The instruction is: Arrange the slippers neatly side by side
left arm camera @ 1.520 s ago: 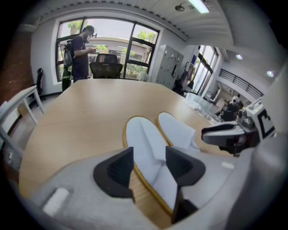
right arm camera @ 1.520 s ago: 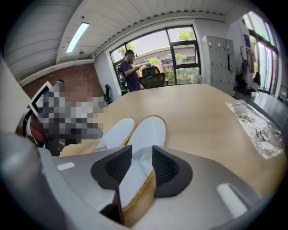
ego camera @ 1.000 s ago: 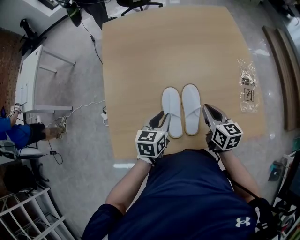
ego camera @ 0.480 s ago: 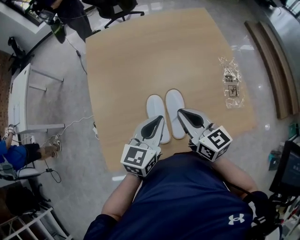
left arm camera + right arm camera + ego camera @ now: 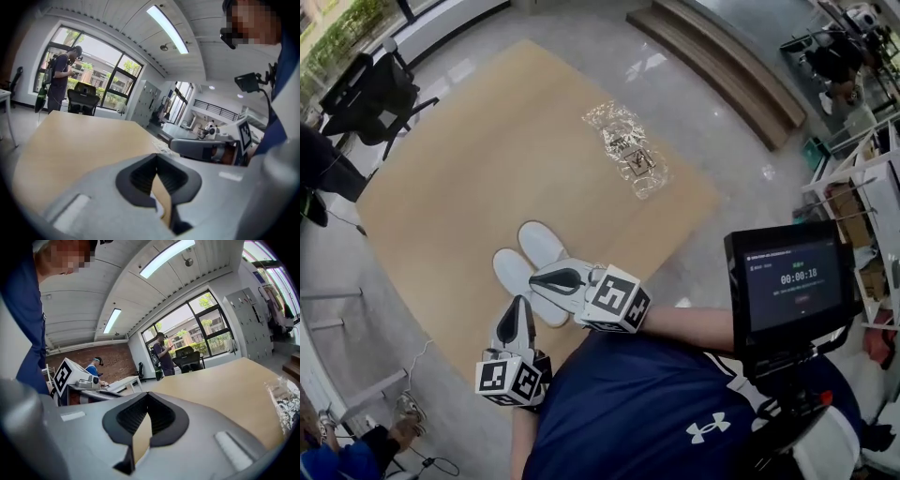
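Note:
Two white slippers (image 5: 542, 246) lie side by side near the front edge of the wooden table (image 5: 487, 159), toes pointing away from me. My right gripper (image 5: 536, 277) hovers just over their heel ends, shut, with nothing held. My left gripper (image 5: 522, 304) is at the table's near edge, below and left of the slippers, also shut and empty. In the left gripper view the jaws (image 5: 157, 158) meet over bare tabletop, with the right gripper (image 5: 211, 147) to the side. In the right gripper view the closed jaws (image 5: 147, 397) point along the table.
A crumpled clear plastic bag (image 5: 628, 155) lies on the table's far right part, also seen in the right gripper view (image 5: 286, 404). A dark monitor (image 5: 787, 286) stands at my right. Office chairs (image 5: 380, 94) and a standing person (image 5: 61, 77) are beyond the table's far end.
The head view has swung round sharply. Both grippers have drawn back towards the table's near edge and closer together. The slippers stay side by side where they were.

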A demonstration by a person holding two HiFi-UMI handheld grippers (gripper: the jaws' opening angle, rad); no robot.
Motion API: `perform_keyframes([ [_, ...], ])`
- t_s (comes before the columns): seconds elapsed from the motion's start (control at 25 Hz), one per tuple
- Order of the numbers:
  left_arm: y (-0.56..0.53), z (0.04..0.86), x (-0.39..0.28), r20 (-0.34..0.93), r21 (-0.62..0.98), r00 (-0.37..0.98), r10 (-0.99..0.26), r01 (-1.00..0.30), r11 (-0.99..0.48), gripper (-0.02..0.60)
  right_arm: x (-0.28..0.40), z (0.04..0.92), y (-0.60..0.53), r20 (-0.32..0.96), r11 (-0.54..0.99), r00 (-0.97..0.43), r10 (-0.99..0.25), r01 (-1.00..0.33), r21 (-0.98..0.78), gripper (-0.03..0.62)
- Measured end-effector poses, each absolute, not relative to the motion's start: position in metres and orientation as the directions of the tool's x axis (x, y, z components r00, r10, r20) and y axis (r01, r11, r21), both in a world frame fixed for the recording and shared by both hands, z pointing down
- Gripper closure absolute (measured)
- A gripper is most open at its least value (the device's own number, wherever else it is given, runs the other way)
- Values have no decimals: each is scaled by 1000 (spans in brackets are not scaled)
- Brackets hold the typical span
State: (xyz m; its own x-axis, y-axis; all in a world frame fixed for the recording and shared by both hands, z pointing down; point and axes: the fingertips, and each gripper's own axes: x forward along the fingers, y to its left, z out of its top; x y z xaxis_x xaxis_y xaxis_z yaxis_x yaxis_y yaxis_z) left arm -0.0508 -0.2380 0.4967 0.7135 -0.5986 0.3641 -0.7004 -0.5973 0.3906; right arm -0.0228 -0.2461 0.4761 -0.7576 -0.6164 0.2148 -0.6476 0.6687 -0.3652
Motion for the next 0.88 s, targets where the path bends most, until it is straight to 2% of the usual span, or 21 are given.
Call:
perform_keyframes([
  [0.48,-230,509,-40,396,409,729,-559,-685,-603,578,-15,485,-242,236,652,-739,-631,-670,-356,583],
  [0.88,-238,517,-43,382,450,717,-583,-695,-561,578,-10,496,-249,273,654,-736,-620,-677,-337,583],
])
